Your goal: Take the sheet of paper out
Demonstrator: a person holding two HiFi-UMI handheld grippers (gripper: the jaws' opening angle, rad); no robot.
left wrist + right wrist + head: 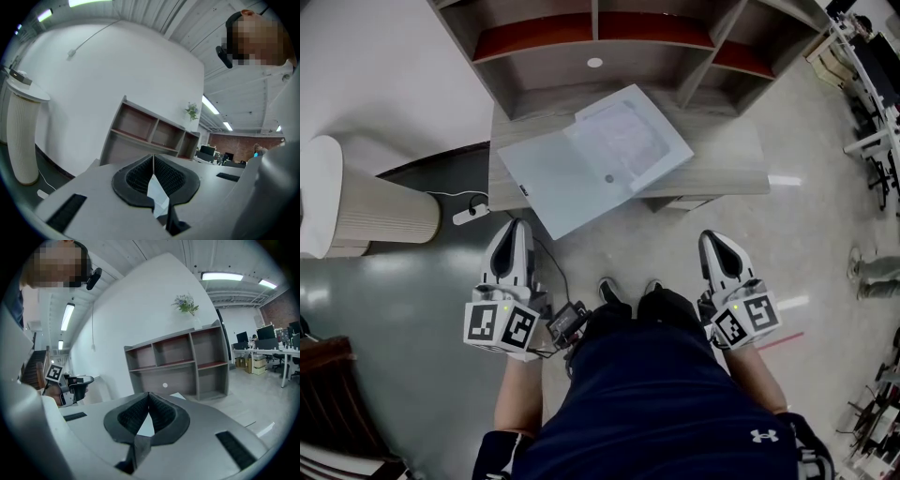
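At the low table's [727, 159] front left corner: one open folder [558, 178], sheet of paper [623, 131] inside.
Folder white, lying open and skewed, its near corner overhanging the table's front edge. The sheet lies flat on the folder's right-hand leaf, toward the table's middle, in front of the shelf unit [600, 37]. Left gripper [515, 227] and right gripper [710, 238] are held off the table's front edge, apart from the folder. Each has its jaws closed together with nothing gripped.
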